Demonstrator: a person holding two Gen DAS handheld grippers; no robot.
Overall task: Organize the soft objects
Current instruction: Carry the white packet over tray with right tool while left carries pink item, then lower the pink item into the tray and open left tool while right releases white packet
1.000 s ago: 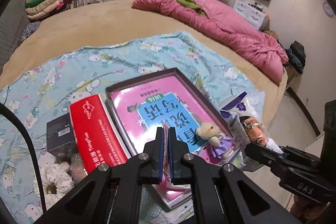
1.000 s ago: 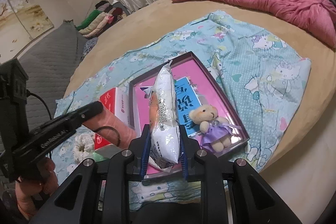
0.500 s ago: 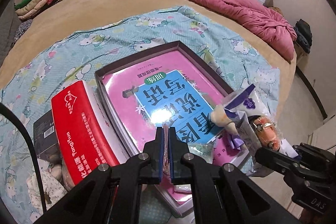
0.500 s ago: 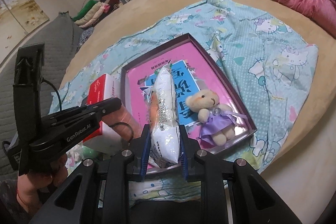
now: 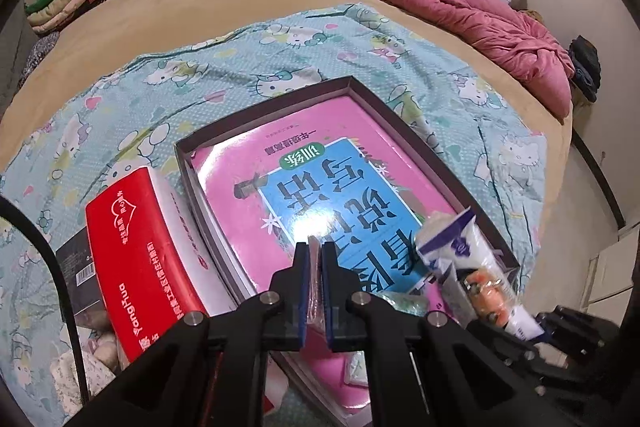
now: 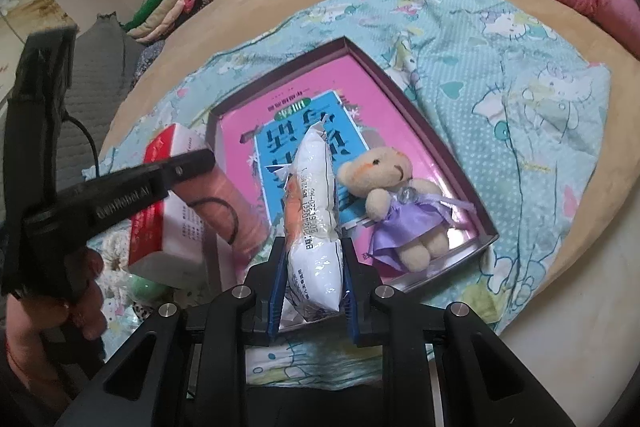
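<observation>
Right claw [image 6: 313, 277], blue-padded, clamped on the lower end of a sealed white snack packet [image 6: 314, 211]; glossy crinkled film, oblong and pillow-shaped, long axis running straight away from the claw, far crimped end over the tray. Orange contents visible through a clear panel on the packet [image 5: 476, 267], seen from the left wrist view at the tray's near right corner.

Left claw [image 5: 315, 287], pads pressed nearly together on a thin pale strip, nature unclear; poised above the tray's near edge.

Shallow rectangular tray [image 6: 460, 163], dark purple rim, on a teal cartoon-print cloth [image 6: 500, 75] spread over a round tan bed [image 6: 260, 7]. Glossy pink and blue booklet [image 6: 288, 99] flat inside the tray.

Small plush bear [image 6: 394, 203], beige pile, lilac satin dress, lying on its back in the tray's right half, head toward the far side, just beside the packet.

Red and white tissue pack [image 5: 136, 259] touching the tray's left wall. Rumpled pink quilt [image 5: 460, 7] at the bed's far side.
</observation>
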